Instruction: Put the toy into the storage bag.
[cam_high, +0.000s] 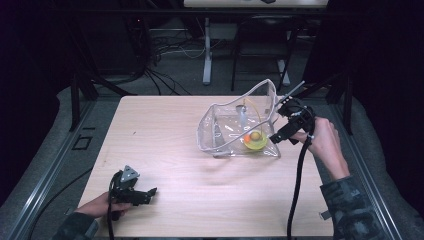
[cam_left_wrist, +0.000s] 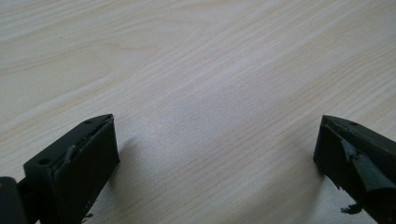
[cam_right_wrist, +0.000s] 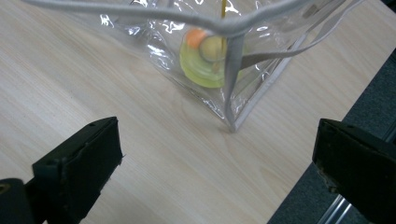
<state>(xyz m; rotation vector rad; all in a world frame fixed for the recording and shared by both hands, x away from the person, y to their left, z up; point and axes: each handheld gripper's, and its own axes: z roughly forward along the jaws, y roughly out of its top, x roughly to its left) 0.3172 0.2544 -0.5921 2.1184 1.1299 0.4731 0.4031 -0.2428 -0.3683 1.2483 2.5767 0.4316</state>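
A clear plastic bag (cam_high: 235, 125) with white trim stands open on the wooden table (cam_high: 165, 145), right of centre. Inside it lies a yellow round item (cam_high: 255, 141) with an orange and a tan piece on top. My right gripper (cam_high: 283, 139) hovers at the bag's right side, open and holding nothing. In the right gripper view its jaws stand wide apart, with the bag's corner (cam_right_wrist: 233, 122) and the yellow item (cam_right_wrist: 201, 70) just ahead of the right gripper (cam_right_wrist: 217, 128). My left gripper (cam_high: 149, 194) rests near the table's front left, open, and the left gripper (cam_left_wrist: 217, 123) faces bare wood.
The table's right edge (cam_right_wrist: 303, 172) runs close beside the right gripper, with grey floor beyond it. Metal rails (cam_high: 45, 170) flank the table. Behind the table stand a desk leg (cam_high: 206, 55), a chair frame and cables on the floor.
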